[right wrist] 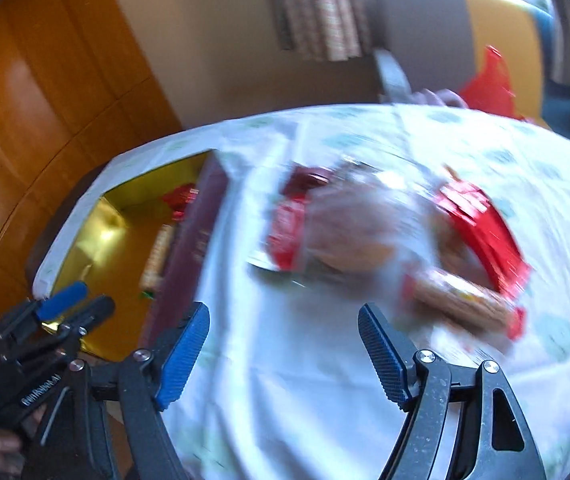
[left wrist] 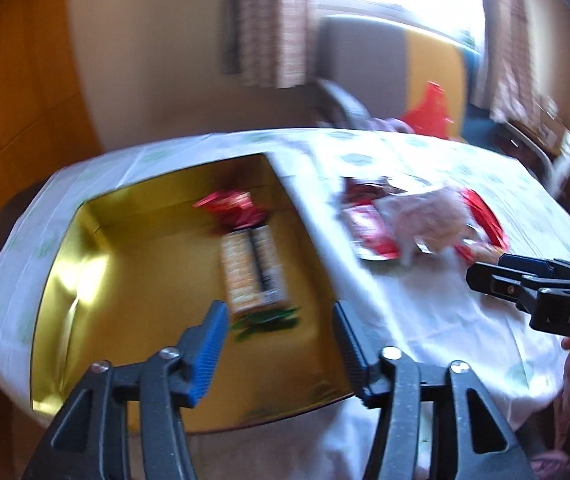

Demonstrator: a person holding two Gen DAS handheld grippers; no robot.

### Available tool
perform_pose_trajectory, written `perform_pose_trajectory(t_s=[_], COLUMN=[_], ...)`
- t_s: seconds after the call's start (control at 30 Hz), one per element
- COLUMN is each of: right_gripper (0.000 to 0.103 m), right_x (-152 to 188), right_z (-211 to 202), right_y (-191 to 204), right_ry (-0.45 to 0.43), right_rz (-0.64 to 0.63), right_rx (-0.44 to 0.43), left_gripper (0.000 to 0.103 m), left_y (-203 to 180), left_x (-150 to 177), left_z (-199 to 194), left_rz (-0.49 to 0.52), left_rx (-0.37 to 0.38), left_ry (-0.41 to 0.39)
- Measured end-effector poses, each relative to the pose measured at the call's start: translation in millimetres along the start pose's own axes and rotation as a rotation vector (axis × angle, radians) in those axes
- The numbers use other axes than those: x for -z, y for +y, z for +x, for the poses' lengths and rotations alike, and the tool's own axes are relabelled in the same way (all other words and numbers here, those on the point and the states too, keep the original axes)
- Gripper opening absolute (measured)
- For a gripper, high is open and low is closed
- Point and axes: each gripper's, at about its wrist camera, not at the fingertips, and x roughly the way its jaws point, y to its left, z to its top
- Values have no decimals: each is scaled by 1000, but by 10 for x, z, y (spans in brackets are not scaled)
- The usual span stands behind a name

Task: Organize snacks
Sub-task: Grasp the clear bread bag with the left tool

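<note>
We list a gold-lined box (left wrist: 85, 280) on the left of the surface (left wrist: 425, 320), which carries a white cloth with pale green dots; the box's outer wall shows dark red from the right wrist view. In the box: a long cracker pack (left wrist: 253, 268) lying flat near the right wall; a red packet (left wrist: 233, 208) toward the far end, touching the pack's far end; a small green wrapper (left wrist: 267, 320) at the pack's near end. Beside the box, on the cloth: a loose pile of snacks (right wrist: 385, 240), blurred; we make out red packets, a clear bag with something pale brown inside, and a wrapped biscuit roll (right wrist: 461, 300) at its near edge.

Left claw (left wrist: 281, 340): jaws wide, nothing between them, above the box's near end. Right claw (right wrist: 285, 352): jaws wide, empty, over bare cloth just short of the pile. Behind the surface: a chair (left wrist: 365, 64); a curtain (left wrist: 269, 20); a red bag (left wrist: 429, 112).
</note>
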Motion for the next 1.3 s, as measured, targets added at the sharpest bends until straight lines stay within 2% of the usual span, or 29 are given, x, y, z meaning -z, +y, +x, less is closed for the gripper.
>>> perform_pose_trajectory(t_s=[0.17, 0.3, 0.37, 0.47, 0.67, 1.03, 1.1, 1.17, 1.2, 1.3], right_gripper=[79, 81, 81, 82, 82, 83, 83, 83, 83, 83], right_x=[168, 234, 225, 213, 204, 219, 229, 232, 235, 237], right_z=[-151, -300, -350, -376, -413, -411, -403, -389, -388, -384], right_y=[-391, -603, -679, -751, -922, -1284, -1328, -1367, -1384, -1426], right_ry=[-6, -35, -50, -60, -69, -59, -56, -55, -58, -58], right_rz=[59, 98, 113, 131, 172, 264, 276, 286, 290, 294], right_rx=[60, 86, 90, 92, 108, 141, 146, 149, 155, 159], left_gripper=[68, 81, 82, 84, 88, 88, 88, 78, 74, 72], left_y=[-397, -746, -931, -1124, -1370, -1662, -1716, -1736, -1721, -1660], left_x=[-209, -407, -499, -629, -804, -940, -926, -913, -907, -879], left_z=[70, 205, 304, 470, 866, 1264, 1343, 1370, 1345, 1206], left_rz=[186, 371, 465, 545, 630, 766, 774, 756, 726, 655], left_rx=[67, 130, 147, 171, 229, 289, 295, 292, 287, 318], left_ry=[-3, -1, 7, 22, 96, 147, 163, 150, 128, 97])
